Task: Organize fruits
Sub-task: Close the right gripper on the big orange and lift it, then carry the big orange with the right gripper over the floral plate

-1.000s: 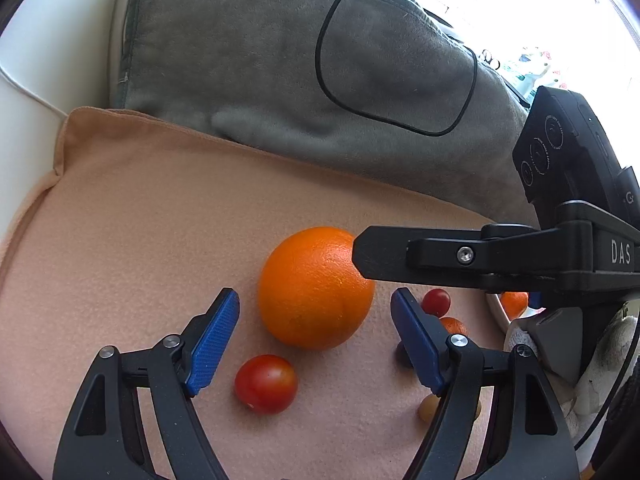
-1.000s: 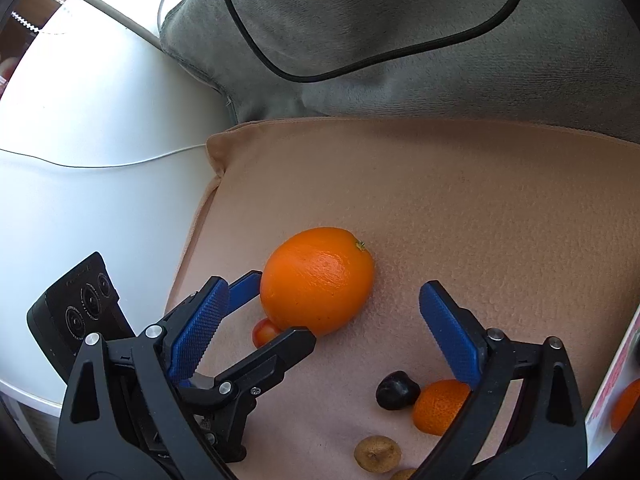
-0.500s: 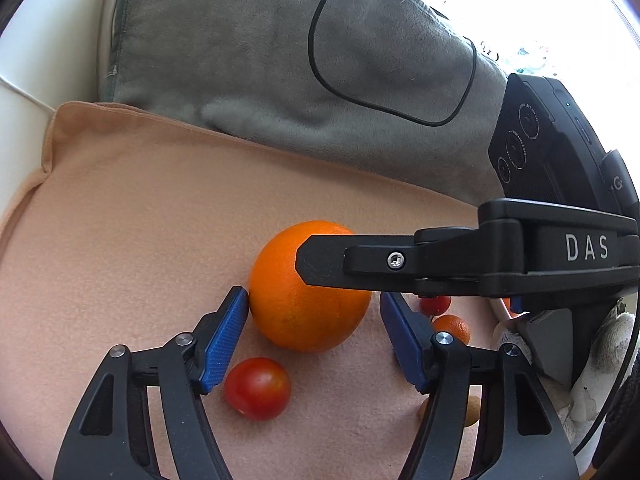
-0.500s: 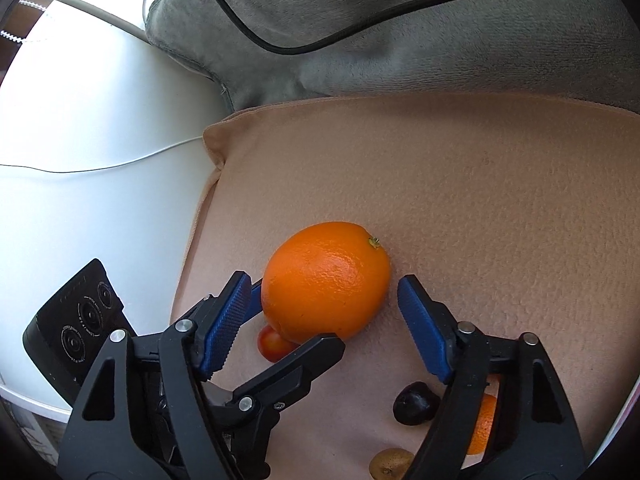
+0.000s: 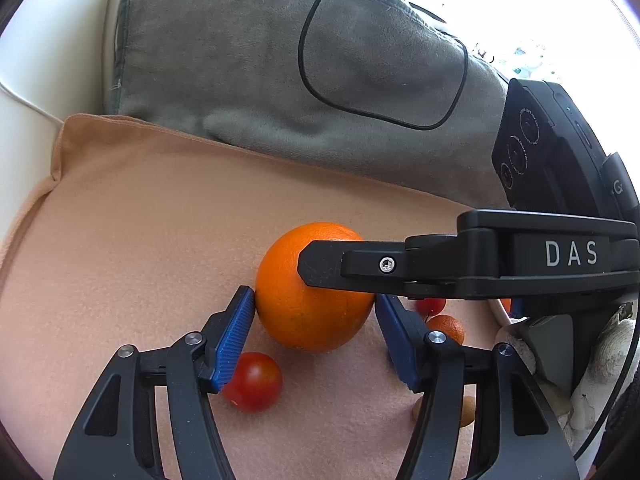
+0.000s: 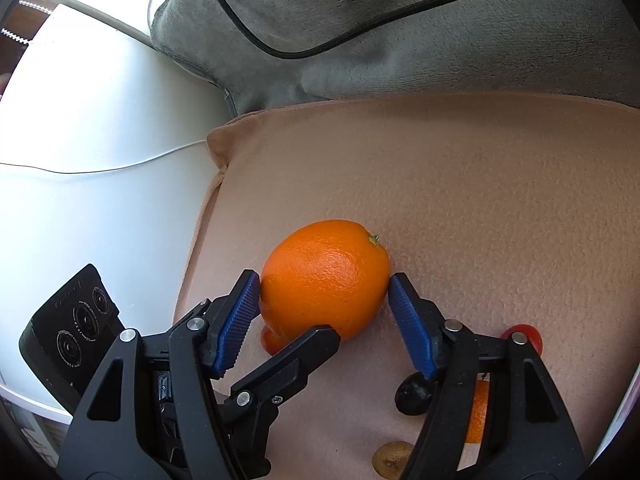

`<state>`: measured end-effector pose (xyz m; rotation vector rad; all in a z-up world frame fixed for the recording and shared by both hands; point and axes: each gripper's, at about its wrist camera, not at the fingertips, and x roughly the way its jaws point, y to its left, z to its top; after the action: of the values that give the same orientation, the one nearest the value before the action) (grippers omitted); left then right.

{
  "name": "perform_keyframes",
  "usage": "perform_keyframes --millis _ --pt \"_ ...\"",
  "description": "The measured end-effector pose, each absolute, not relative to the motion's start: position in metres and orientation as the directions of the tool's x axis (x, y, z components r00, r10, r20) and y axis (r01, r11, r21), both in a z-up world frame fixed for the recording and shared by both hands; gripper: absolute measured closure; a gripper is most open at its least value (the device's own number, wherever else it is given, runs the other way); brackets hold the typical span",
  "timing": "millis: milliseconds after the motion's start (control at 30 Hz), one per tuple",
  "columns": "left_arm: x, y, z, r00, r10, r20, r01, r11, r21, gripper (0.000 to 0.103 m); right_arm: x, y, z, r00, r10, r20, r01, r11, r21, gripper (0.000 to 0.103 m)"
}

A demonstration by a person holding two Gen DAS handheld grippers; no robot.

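Orange (image 5: 316, 312) on peach cloth (image 5: 140, 240), clamped by both (just-closing) grippers, left gripper (image 5: 314, 320) and right gripper (image 6: 324, 302).

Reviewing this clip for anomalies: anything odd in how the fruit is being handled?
Yes: both grippers are on the same orange. The left gripper and right gripper have both just been closing, pads at its sides, from crossing angles. One would do. Nothing looks spilled or damaged.
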<state>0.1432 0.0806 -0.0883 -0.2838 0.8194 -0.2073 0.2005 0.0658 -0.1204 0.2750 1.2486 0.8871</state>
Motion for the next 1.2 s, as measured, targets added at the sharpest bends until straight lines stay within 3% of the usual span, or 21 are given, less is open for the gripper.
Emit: perform_keyframes --millis 1200 --pt "0.091 -0.054 -0.035 0.679 -0.400 -0.616 0.291 0.917 -0.274 0.041 0.138 -0.099 -0.068 0.275 0.721 -0.635 -0.388 0.688 0.613 0.033"
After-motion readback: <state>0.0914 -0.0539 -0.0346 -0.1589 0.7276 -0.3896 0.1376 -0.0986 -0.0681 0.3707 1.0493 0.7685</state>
